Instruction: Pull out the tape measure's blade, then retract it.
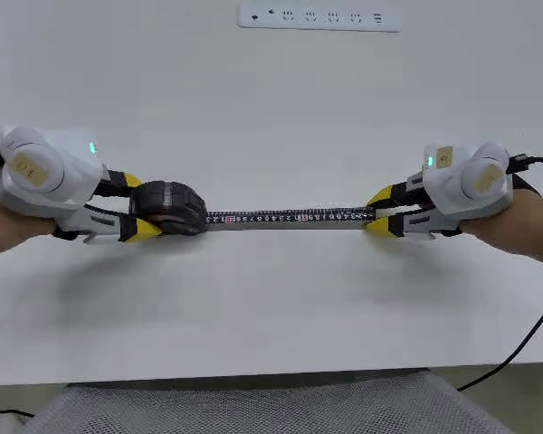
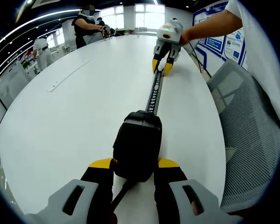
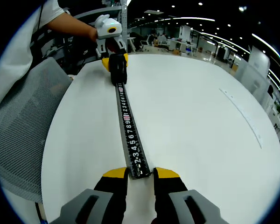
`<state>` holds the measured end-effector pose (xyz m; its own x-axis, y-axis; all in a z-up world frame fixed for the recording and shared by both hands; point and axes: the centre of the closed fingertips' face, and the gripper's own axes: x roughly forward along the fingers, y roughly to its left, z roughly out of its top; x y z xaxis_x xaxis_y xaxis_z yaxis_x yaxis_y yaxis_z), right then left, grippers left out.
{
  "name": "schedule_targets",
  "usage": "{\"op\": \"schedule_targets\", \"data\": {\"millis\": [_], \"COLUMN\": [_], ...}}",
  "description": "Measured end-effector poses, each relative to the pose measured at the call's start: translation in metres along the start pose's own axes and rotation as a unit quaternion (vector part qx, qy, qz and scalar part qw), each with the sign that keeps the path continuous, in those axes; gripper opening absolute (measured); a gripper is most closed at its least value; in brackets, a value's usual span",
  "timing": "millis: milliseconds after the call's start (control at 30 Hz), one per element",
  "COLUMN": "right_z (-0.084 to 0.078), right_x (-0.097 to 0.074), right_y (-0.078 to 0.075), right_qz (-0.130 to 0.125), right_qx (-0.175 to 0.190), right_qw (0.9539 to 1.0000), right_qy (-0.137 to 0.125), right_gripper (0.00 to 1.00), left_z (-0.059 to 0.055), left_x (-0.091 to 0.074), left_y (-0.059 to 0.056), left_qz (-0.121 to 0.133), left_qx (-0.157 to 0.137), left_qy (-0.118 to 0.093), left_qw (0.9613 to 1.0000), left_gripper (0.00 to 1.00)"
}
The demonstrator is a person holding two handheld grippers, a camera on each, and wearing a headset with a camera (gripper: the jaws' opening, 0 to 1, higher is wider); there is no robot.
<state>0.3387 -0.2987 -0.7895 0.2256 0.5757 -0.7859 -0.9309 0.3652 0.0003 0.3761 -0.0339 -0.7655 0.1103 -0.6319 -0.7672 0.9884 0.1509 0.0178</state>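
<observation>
With both grippers held low and level over the white surface [image 1: 271,298], the person's hands point inward, toward each other, forearms coming in from the left and right edges.

Left hand [image 1: 0,221]: wrist straight, the left gripper [image 1: 138,204] lying roughly parallel to the near edge. Its fingers [image 2: 100,164] are closed around the black tape measure [image 1: 167,208], one yellow tip on each flank of the housing. The gap is as wide as the housing, and the grip looks firm. The tape measure sits in the left half of the surface, about midway between the near and far edges.

Right hand [image 1: 516,226]: same level pose, mirrored. The fingers [image 3: 114,173] of the right gripper [image 1: 378,212] are drawn almost together, pinching the free end of the blade [image 1: 290,217].

The blade is dark with pale numerals and a few red marks. It runs out in a straight line from the tape measure to the right gripper, along the length of the surface. Cannot tell whether it rests on the surface or hangs just above it.

A white power strip [image 1: 319,16] lies near the far edge. A grey mesh chair [image 1: 271,407] stands at the near edge, and a black cable [image 1: 525,339] trails off the near right corner.

Room: a large open hall with strip lights overhead and more tables beyond. Blue posters [image 2: 214,42] hang on one wall, and another person [image 2: 86,23] stands past the far end of the surface.
</observation>
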Motion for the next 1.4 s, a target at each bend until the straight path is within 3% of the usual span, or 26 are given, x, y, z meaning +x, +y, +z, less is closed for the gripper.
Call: {"op": "schedule_targets", "data": {"millis": [300,500,567,600,733,800,833,900,967,1033,1100,1200,1267,1400], "right_z": [-0.001,0.003,0.003,0.004,0.004,0.005,0.004,0.004,0.004,0.007,0.007,0.005,0.007,0.007], "right_x": [-0.002,-0.006,-0.007,-0.007,-0.01,-0.012,-0.013,-0.014,-0.017,-0.02,-0.021,-0.024,-0.028,-0.031], "right_y": [0.001,0.001,0.001,0.005,0.004,0.004,0.006,0.007,0.008,0.008,0.012,0.018,0.019,0.027], "right_qz": [-0.001,-0.012,-0.014,-0.011,-0.025,-0.031,-0.032,-0.036,-0.048,-0.058,-0.059,-0.066,-0.076,-0.076], "right_qx": [0.009,0.026,0.036,0.065,0.086,0.103,0.104,0.106,0.107,0.12,0.124,0.127,0.142,0.157], "right_qw": [1.0,0.9995,0.999,0.9975,0.9954,0.9933,0.9932,0.9927,0.9921,0.9894,0.9886,0.9876,0.984,0.9815], "right_qy": [0.0,-0.016,-0.019,-0.026,-0.034,-0.043,-0.043,-0.045,-0.045,-0.058,-0.061,-0.063,-0.077,-0.079], "right_gripper": [0.23,0.25,0.27,0.28,0.37,0.44,0.45,0.48,0.53,0.57,0.6,0.64,0.68,0.74], "left_z": [0.0,0.0,0.002,0.004,0.0,0.0,-0.001,-0.002,-0.005,-0.009,-0.011,-0.01,-0.01,-0.012], "left_x": [0.0,-0.003,-0.006,-0.008,-0.014,-0.017,-0.02,-0.023,-0.028,-0.03,-0.033,-0.04,-0.044,-0.049], "left_y": [-0.003,-0.003,-0.001,0.001,-0.001,-0.004,-0.001,-0.001,-0.001,-0.002,-0.007,-0.01,-0.012,-0.016], "left_qz": [-0.003,0.0,0.003,0.01,0.022,0.029,0.049,0.056,0.07,0.078,0.076,0.096,0.105,0.129], "left_qx": [-0.004,-0.014,-0.038,-0.052,-0.071,-0.088,-0.092,-0.123,-0.118,-0.138,-0.142,-0.155,-0.16,-0.165], "left_qy": [-0.003,-0.01,-0.026,-0.038,-0.046,-0.054,-0.059,-0.066,-0.069,-0.074,-0.073,-0.084,-0.089,-0.089], "left_qw": [1.0,0.9999,0.9989,0.9979,0.9962,0.9942,0.9928,0.9886,0.9881,0.9847,0.9842,0.9797,0.9774,0.9739], "left_gripper": [0.36,0.37,0.39,0.39,0.43,0.45,0.46,0.49,0.51,0.53,0.55,0.61,0.64,0.73]}}
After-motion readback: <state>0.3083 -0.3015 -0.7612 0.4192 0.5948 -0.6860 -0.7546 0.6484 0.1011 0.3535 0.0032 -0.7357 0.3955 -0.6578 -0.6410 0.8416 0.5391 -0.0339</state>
